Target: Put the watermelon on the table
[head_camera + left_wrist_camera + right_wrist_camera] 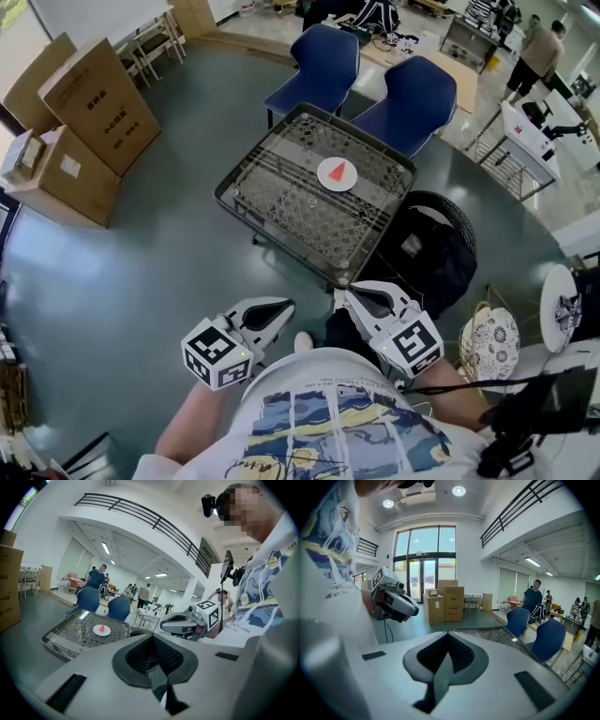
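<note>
Watermelon slice [339, 172], a small red wedge, already lies on a white plate [323, 180] near the middle of the mesh-topped desk [272, 202], straight ahead of both pairs of jaws and well apart from them. The left gripper [277, 309] and the right gripper [352, 298] are held close to the person's body, tips towards each other. Each one's jaws are pressed together with nothing between them.

At this range the wedge is too small to tell whether it is real fruit or a model. It looks light and fairly stiff, possibly slick on its cut faces. A pinch across the two flat faces, low near the broad end, seems the safest hold, as the tip would likely slip out.

Only the head view shows the whole desk and both grippers together. The left gripper view shows the wedge beyond and left of its jaws. The right gripper view catches only a desk edge, no wedge.
</note>
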A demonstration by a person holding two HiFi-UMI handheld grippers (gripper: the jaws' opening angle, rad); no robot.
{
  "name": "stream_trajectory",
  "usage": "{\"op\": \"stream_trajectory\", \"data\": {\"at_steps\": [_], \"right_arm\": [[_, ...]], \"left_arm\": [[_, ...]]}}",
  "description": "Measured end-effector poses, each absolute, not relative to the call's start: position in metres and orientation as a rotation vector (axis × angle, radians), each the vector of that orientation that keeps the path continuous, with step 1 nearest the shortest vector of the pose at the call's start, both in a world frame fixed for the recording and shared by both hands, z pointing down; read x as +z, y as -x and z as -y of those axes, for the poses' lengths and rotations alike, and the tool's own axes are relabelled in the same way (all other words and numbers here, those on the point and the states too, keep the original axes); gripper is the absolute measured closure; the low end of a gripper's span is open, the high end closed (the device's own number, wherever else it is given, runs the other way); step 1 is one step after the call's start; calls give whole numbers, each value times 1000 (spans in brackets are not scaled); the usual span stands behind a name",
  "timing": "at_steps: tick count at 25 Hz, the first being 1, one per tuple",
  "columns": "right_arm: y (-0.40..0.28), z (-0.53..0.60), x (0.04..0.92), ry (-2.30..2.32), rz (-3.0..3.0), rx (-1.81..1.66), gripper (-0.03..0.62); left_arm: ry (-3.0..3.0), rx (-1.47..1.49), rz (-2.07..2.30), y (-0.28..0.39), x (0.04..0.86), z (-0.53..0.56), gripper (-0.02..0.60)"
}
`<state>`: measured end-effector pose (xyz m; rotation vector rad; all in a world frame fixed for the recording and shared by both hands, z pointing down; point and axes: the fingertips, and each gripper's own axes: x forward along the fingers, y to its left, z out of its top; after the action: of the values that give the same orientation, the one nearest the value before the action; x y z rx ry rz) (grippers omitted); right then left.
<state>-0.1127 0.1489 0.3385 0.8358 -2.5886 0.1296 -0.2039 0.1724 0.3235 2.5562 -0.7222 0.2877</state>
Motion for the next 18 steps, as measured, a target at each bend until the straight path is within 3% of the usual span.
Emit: {"op": "stream_trajectory", "data": {"at_steps": [18], "right_arm": [[117, -176, 327, -827, 2591, 78, 585]], "left_arm": [[-2571, 291, 744, 206, 323, -197, 573]]}}
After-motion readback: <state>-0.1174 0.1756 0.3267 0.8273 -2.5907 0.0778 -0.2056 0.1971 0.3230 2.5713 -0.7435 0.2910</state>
